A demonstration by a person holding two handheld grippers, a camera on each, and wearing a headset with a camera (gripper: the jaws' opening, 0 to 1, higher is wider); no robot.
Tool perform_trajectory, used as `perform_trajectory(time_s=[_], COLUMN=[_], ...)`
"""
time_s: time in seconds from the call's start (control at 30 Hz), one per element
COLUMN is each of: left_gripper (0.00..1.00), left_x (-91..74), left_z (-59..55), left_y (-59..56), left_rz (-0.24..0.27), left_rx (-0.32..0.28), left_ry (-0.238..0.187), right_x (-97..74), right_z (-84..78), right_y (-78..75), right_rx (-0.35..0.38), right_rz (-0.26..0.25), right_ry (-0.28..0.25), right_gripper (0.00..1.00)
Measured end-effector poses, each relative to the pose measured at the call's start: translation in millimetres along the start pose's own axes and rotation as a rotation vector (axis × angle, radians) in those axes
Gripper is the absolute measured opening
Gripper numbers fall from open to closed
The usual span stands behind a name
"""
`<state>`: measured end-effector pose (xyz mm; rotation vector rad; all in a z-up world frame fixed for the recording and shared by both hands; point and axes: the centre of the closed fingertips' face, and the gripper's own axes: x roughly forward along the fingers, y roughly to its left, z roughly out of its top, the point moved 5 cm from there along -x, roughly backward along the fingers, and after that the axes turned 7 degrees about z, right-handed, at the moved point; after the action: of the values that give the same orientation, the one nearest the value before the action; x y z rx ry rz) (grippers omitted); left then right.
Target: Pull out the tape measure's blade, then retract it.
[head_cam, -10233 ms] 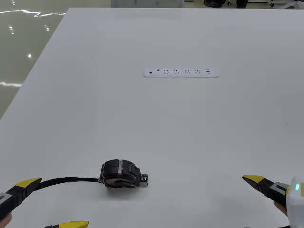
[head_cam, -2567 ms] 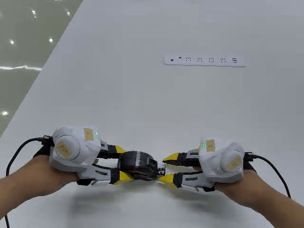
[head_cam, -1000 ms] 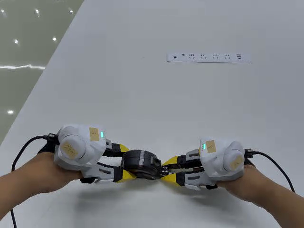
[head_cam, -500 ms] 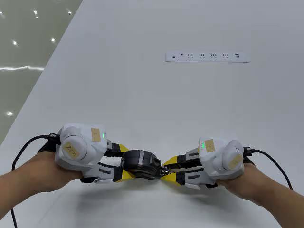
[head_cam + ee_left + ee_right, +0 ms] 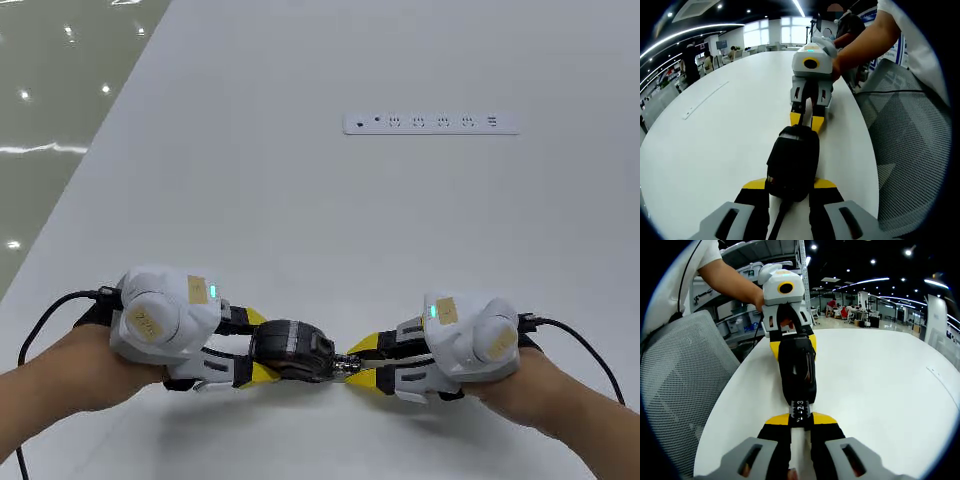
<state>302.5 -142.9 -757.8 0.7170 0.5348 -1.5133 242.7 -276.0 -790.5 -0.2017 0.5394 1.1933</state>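
My left gripper [image 5: 258,346] clamps the tape measure [image 5: 292,348]; right gripper [image 5: 360,364] pinches its blade [image 5: 801,415]. Slippage would snap it back.

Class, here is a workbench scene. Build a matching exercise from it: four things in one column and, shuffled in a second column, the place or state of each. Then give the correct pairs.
Column one:
1. left tongs
2. right tongs
3. power strip
4. tape measure

Column two:
A. lies flat, far across the table
B. shut on the end of the blade
C. shut around the black case
D. held between both tongs

Pairs: 1-C, 2-B, 3-A, 4-D
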Motion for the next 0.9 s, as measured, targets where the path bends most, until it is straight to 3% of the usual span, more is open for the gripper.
perform_trajectory(time_s=[0.9], left_gripper=[0.27], left_x=[-1.1], left_z=[-0.8], left_y=[-0.1], left_rz=[0.005], left_rx=[-0.011], left_ry=[0.01], right_x=[-51.0], right_z=[-17.2], right_y=[5.3], right_rx=[0.012], right_rz=[-0.031], right_ry=[0.051], right_gripper=[0.11])
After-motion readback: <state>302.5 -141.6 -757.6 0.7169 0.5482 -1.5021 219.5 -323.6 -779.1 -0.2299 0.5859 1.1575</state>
